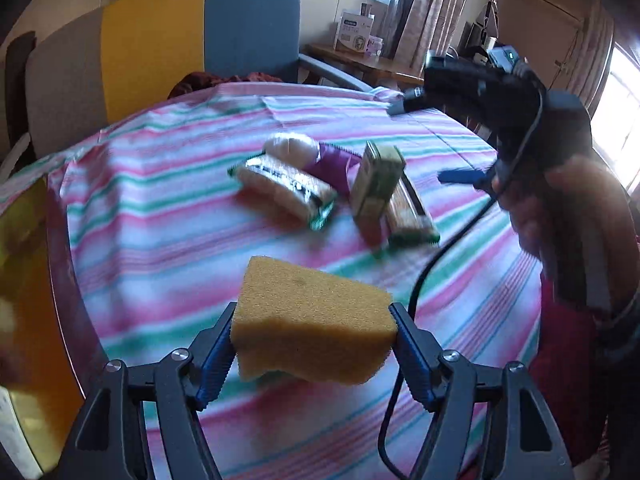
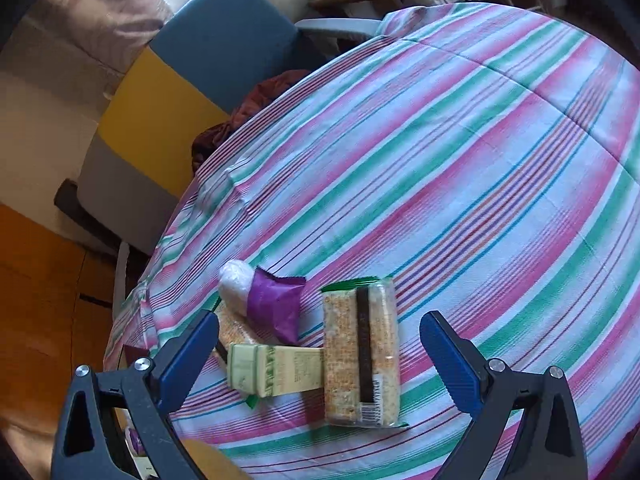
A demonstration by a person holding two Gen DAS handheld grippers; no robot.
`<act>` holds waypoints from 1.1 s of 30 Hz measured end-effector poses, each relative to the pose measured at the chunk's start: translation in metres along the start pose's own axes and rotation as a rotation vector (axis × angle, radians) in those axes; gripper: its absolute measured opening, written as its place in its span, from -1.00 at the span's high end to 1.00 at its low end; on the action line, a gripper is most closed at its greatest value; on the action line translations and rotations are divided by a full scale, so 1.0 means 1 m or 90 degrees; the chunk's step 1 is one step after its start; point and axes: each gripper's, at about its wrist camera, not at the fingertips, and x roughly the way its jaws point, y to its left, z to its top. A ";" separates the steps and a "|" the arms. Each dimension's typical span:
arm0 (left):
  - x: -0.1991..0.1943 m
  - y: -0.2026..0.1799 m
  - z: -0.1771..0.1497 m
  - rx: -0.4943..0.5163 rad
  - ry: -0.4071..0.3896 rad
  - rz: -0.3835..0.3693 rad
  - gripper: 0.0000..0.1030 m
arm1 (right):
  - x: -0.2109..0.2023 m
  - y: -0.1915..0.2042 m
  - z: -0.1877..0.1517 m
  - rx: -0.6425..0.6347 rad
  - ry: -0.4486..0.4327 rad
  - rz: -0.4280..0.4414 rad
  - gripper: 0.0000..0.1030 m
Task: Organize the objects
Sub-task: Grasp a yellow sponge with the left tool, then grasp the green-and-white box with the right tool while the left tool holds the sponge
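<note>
My left gripper (image 1: 313,314) is shut on a yellow sponge (image 1: 312,320), held above the striped tablecloth (image 1: 160,220). Beyond it lies a cluster: a cracker pack (image 1: 284,188), a purple-and-white packet (image 1: 328,160), a pale green carton (image 1: 376,184) and a second cracker pack (image 1: 408,212). My right gripper (image 2: 320,320) hangs open over this cluster, with nothing touching its pads. Between its fingers in the right wrist view lie the carton (image 2: 276,376) and one cracker pack (image 2: 362,360). The purple packet (image 2: 276,304) lies just past them.
A blue, yellow and grey chair (image 1: 200,40) stands behind the round table. A wooden side table (image 1: 360,60) with a box is at the back. A hand (image 1: 560,208) holds the right gripper, whose cable (image 1: 420,280) trails over the cloth. Orange floor (image 2: 40,300) lies left.
</note>
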 end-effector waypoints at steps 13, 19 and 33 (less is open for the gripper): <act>-0.019 0.007 -0.019 -0.018 -0.010 -0.003 -0.39 | 0.005 0.057 -0.020 -0.161 0.036 0.162 -0.97; -0.024 0.013 -0.023 -0.026 -0.014 0.004 -0.39 | 0.023 0.067 -0.040 -0.178 0.179 0.248 -0.88; -0.022 0.024 -0.029 -0.050 -0.008 0.006 -0.39 | 0.023 0.052 -0.031 -0.154 0.105 0.128 -0.86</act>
